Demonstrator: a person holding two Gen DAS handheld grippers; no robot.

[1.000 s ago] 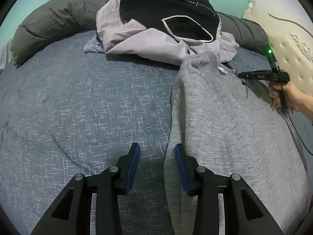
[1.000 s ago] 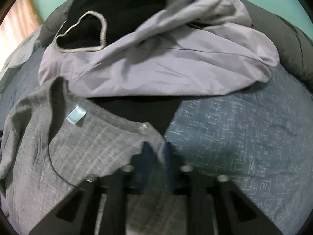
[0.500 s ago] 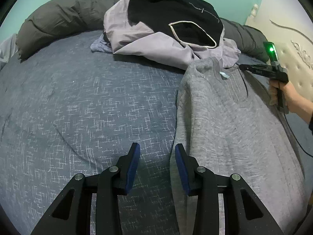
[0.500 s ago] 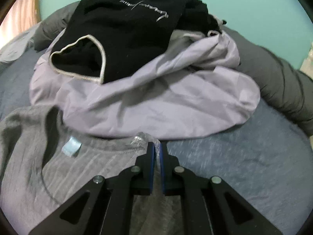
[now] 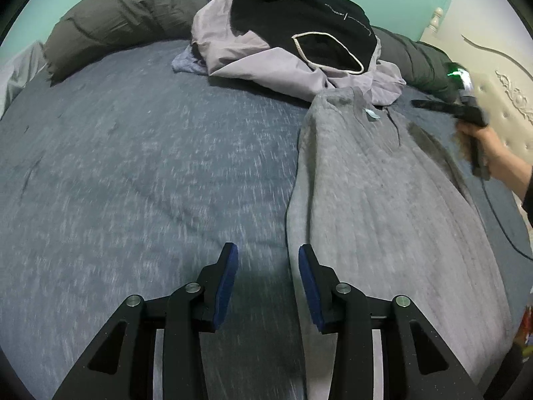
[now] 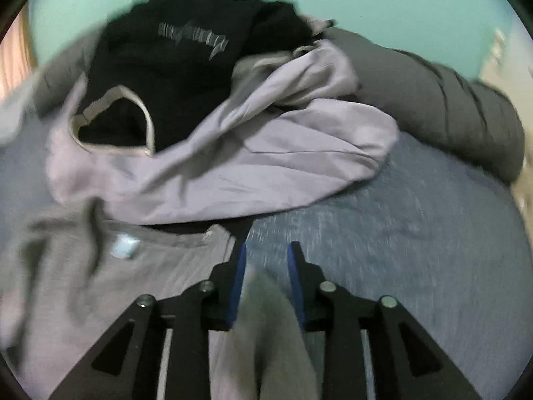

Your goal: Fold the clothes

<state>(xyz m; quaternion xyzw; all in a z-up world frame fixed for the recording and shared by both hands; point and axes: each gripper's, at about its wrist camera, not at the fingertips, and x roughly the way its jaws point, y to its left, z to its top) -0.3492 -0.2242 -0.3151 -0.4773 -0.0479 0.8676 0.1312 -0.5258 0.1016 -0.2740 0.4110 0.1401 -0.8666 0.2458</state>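
Note:
A grey sweater [image 5: 383,200] lies lengthwise on the blue bed cover [image 5: 150,166], its collar with a pale blue label towards the clothes pile. My left gripper [image 5: 266,250] hovers beside the sweater's left edge, its jaws opening with only bed cover between them. My right gripper [image 6: 266,246] hangs above the sweater's [image 6: 100,283] shoulder by the collar. Its jaws are opening; a raised fold of grey cloth sits between them and the pads do not press on it. The left wrist view shows the right gripper [image 5: 419,103] in a person's hand [image 5: 489,146].
At the far side, a black garment [image 5: 299,10] tops a lilac one [image 5: 253,63] in a pile. A dark grey rolled duvet [image 5: 126,10] curves behind it. A cream headboard [image 5: 499,76] stands at the right. A thin cable [image 5: 499,220] trails from the right gripper.
The right gripper was shut on the sweater's shoulder edge; it has since risen, its jaws have parted and the cloth has dropped. The left gripper has drifted left off the sweater's edge.

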